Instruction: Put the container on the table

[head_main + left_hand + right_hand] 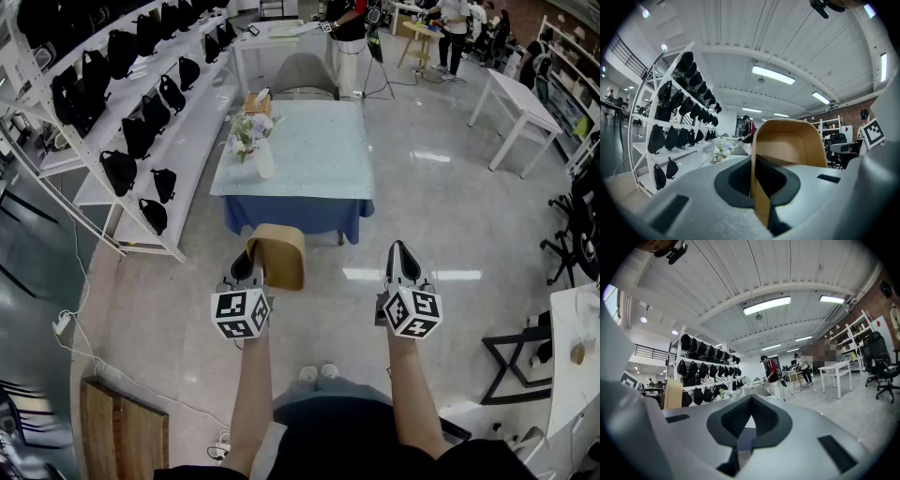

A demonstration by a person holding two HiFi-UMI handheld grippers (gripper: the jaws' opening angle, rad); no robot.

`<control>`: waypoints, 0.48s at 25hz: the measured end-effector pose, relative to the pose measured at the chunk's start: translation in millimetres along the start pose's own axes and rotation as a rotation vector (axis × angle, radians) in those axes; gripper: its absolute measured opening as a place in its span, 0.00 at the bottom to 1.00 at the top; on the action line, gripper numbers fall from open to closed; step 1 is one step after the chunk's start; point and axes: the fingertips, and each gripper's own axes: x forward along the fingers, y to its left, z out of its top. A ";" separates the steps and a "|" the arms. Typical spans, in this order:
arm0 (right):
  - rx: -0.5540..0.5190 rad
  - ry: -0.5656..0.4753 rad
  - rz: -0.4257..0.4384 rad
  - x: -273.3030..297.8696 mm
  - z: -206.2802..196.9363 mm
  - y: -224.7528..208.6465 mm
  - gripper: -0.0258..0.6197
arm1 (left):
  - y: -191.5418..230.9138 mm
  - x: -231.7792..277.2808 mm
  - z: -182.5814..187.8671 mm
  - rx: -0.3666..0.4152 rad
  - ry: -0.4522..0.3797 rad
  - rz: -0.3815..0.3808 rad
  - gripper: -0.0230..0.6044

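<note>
- The left tool point(761, 187) is clamped tight on one thin wall of the container point(792, 140), a tan piece with a rounded top; the wall stands on edge between its jaws.
- The container is off the tabletop point(309, 150), held in the air over the floor point(450, 216) on the person's side of it, just short of the tabletop's near edge.
- Seen from the head camera, the container sits just right of the left tool's tip, in front of the blue cloth that hangs from the tabletop's near side.
- The right tool point(749, 423) is empty, with its jaws drawn together; it is held level beside the left one, also short of the tabletop and well apart from the container.
- On the tabletop, towards its left edge, stands a white vase of flowers point(255, 142); a tissue box point(256, 101) lies at the far left corner.
- A grey chair point(305, 75) stands at the far end of the tabletop.
- Left of the tabletop runs a white rack point(187, 141) with rows of black bags point(141, 117).
- Beyond the tabletop, people stand near other white tables.
</note>
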 end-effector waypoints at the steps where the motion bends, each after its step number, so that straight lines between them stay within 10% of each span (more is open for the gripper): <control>1: 0.001 0.000 0.001 -0.3 -0.5 -0.9 0.04 | -1.6 0.2 -0.7 0.000 0.001 -0.001 0.05; 12: 0.016 0.005 -0.011 -2.6 -1.8 -8.2 0.04 | -7.4 4.7 -3.6 0.000 0.010 -0.011 0.05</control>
